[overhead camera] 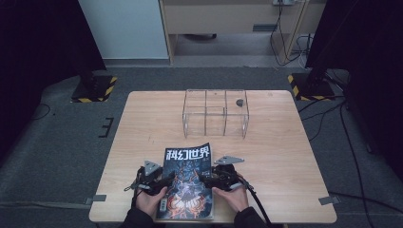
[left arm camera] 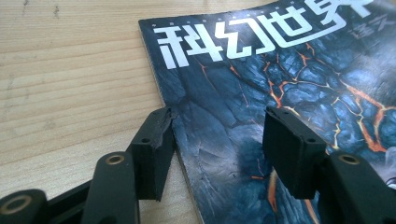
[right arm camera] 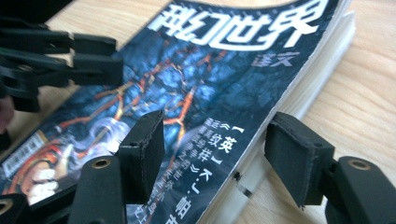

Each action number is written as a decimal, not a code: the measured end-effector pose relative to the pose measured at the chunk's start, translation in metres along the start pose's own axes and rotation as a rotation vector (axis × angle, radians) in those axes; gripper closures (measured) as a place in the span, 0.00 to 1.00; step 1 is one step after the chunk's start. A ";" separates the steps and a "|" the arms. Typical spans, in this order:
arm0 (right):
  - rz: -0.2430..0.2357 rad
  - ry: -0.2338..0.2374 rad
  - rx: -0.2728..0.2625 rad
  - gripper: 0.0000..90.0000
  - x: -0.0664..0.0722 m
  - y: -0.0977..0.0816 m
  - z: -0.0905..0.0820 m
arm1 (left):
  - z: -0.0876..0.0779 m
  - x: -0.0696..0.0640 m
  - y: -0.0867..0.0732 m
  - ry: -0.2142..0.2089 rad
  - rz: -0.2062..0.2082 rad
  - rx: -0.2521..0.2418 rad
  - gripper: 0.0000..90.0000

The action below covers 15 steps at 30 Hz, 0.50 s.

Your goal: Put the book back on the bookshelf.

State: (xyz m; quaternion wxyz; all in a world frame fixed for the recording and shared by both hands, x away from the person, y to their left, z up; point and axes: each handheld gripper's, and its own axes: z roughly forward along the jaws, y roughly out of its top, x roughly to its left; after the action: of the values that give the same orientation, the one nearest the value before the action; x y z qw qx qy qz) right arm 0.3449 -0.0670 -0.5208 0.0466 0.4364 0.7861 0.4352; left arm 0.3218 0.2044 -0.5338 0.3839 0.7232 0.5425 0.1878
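Your left gripper (left arm camera: 217, 135) sits low at the magazine (left arm camera: 280, 93)'s left edge, jaws spread: one pad touches the spine edge where the cover is nicked, the other hovers over the dark cover, so nothing is pinched. Your right gripper (right arm camera: 224, 154) straddles the opposite, open-page edge with its jaws apart too; one is above the cover, the other outside beside the page block over the table (right arm camera: 364, 93). From above, both grippers, left (overhead camera: 164, 181) and right (overhead camera: 204, 178), flank the magazine (overhead camera: 187, 178) at the near edge of the wooden table (overhead camera: 285, 156), your two hands (overhead camera: 152, 199) behind them.

Count: one magazine, two grippers, one clear plastic box (overhead camera: 216, 113) with three compartments, standing well apart toward the far side of the table.

Writing: the large white title reads 科幻世界, with smaller characters 译文 under it in the right gripper view. A column of small white characters runs down the cover near the right gripper, including 英 in brackets; the rest is too blurred to read.

A small dark item (overhead camera: 239, 102) in the box's right compartment is too small to identify. The magazine's lower cover is cut off by your hands from above, and a label at its lower corner is unreadable.
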 end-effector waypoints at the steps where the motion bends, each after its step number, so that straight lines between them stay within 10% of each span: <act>1: 0.000 0.000 0.000 0.42 0.000 0.000 0.000 | 0.000 0.000 0.000 0.002 0.006 -0.004 0.47; 9: 0.100 0.008 -0.009 0.40 -0.011 -0.007 0.007 | 0.000 0.001 0.000 0.002 -0.007 -0.003 0.47; 15: 0.020 -0.036 -0.028 0.37 -0.007 -0.009 0.008 | 0.000 0.001 0.000 -0.001 -0.004 -0.002 0.47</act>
State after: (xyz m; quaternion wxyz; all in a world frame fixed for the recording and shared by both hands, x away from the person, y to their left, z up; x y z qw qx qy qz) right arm 0.3469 -0.0689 -0.5337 0.0624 0.4510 0.7747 0.4388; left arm 0.3220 0.2057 -0.5339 0.3854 0.7217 0.5436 0.1873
